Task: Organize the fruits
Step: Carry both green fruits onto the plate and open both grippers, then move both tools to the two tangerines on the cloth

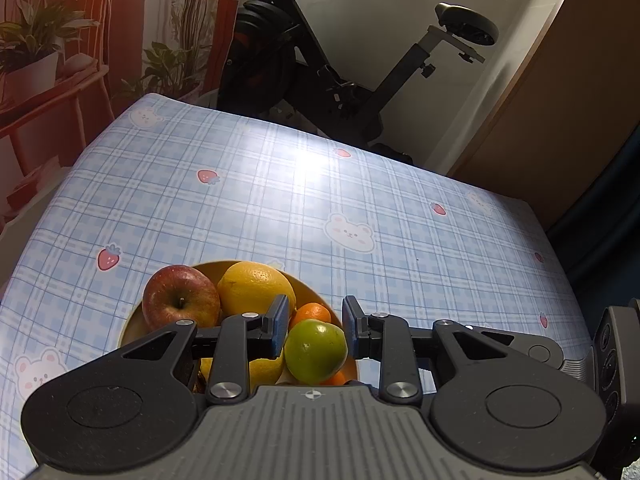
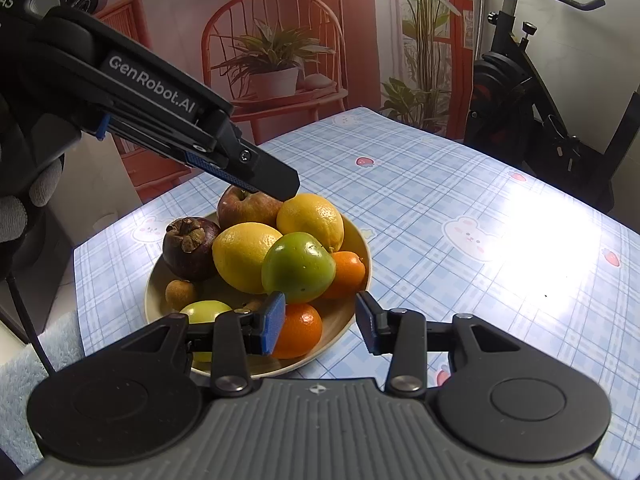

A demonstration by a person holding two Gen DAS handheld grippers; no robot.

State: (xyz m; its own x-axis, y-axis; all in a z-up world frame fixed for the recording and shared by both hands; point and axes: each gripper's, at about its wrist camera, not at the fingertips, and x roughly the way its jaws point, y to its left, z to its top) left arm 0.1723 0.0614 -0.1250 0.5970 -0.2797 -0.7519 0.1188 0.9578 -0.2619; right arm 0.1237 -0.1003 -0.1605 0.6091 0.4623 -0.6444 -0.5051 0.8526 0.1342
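Both jaws hang spread, empty, above the fruit plate (image 2: 354, 240) on a blue-checked tablecloth (image 1: 360, 200).

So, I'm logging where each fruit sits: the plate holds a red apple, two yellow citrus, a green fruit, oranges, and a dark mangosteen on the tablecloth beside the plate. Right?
Not quite. The mangosteen is not on the tablecloth; it sits on the plate with the other fruit, at its left edge next to a yellow citrus. The right wrist view shows it. The rest stands.

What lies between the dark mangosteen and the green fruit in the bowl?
A yellow lemon lies between the mangosteen and the green fruit, touching both; the right wrist view shows it.
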